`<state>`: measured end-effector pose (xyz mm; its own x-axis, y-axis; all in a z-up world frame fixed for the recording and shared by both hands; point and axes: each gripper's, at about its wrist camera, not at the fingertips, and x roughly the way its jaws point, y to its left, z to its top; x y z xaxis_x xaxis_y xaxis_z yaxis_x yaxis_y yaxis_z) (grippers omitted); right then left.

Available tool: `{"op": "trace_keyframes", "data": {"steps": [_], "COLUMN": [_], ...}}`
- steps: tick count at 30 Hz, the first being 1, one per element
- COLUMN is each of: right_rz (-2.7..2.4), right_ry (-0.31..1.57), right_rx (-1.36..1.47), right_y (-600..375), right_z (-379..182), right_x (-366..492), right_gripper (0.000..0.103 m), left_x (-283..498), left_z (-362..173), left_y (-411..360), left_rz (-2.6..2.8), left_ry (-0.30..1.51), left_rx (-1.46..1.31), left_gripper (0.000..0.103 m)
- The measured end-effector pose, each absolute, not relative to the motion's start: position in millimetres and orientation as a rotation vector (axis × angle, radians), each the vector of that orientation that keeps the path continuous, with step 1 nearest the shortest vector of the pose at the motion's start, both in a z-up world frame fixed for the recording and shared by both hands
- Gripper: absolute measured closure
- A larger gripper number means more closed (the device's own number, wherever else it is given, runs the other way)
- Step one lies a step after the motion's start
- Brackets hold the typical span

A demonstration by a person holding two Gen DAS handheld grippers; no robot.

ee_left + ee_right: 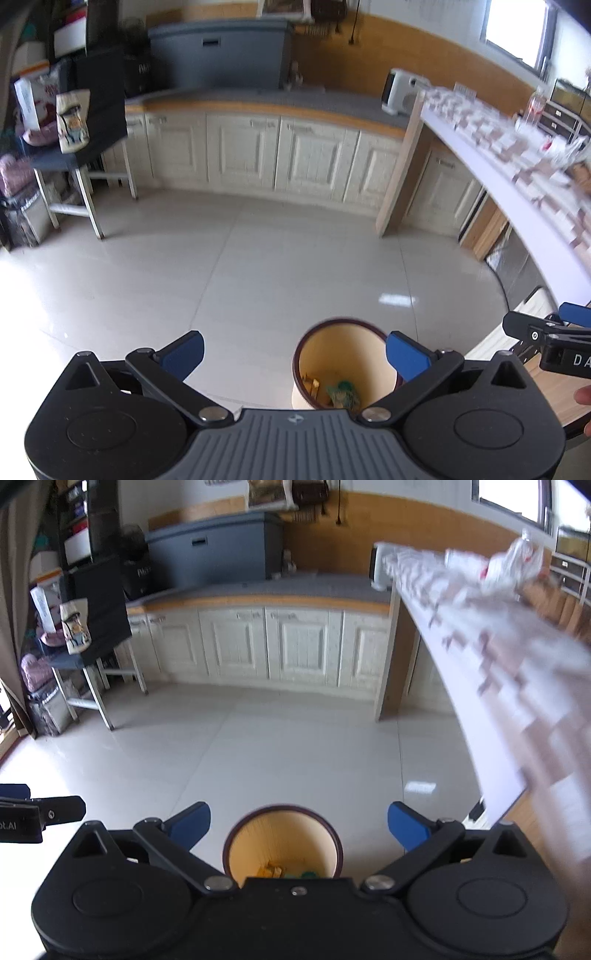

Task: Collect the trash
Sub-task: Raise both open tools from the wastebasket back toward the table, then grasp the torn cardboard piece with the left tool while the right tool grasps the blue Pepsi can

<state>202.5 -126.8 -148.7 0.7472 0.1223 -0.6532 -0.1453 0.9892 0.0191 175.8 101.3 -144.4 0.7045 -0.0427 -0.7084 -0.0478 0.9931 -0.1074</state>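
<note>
Waste bin [282, 843]: upright, mouth open, directly below and between the right gripper [299, 827] fingers. Left gripper [295, 352]: bin nearer its right finger. Both spread, empty

The stuff on the surface [517, 686] is smeared by blur; the bin [345, 365] bottom is cut off behind the gripper body, scraps inside unreadable.

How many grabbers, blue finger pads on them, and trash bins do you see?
Grabbers: 2, the left gripper and the right gripper, both open and empty.
Blue finger pads: 4, two on each.
Trash bins: 1, the bin on the floor, with scraps inside.
Total: 7
</note>
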Motion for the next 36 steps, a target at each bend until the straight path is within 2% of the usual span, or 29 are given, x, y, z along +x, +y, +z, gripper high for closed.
{"op": "trace_keyframes", "data": {"steps": [16, 36], "right_rz": [0.137, -0.074], "right_ry": [0.472, 0.28], "right_rx": [-0.005, -0.019], "right_y": [-154, -293], "right_z": [-47, 1], "right_x": [147, 110], "right_gripper": [0.0, 0.0], "left_x": [132, 145], "left_z": [-48, -2], "left_y": [71, -42], "left_rz": [-0.024, -0.239], "left_ry": [0.541, 0.368], "left_rx": [-0.097, -0.042], "left_gripper": [0.0, 0.0]}}
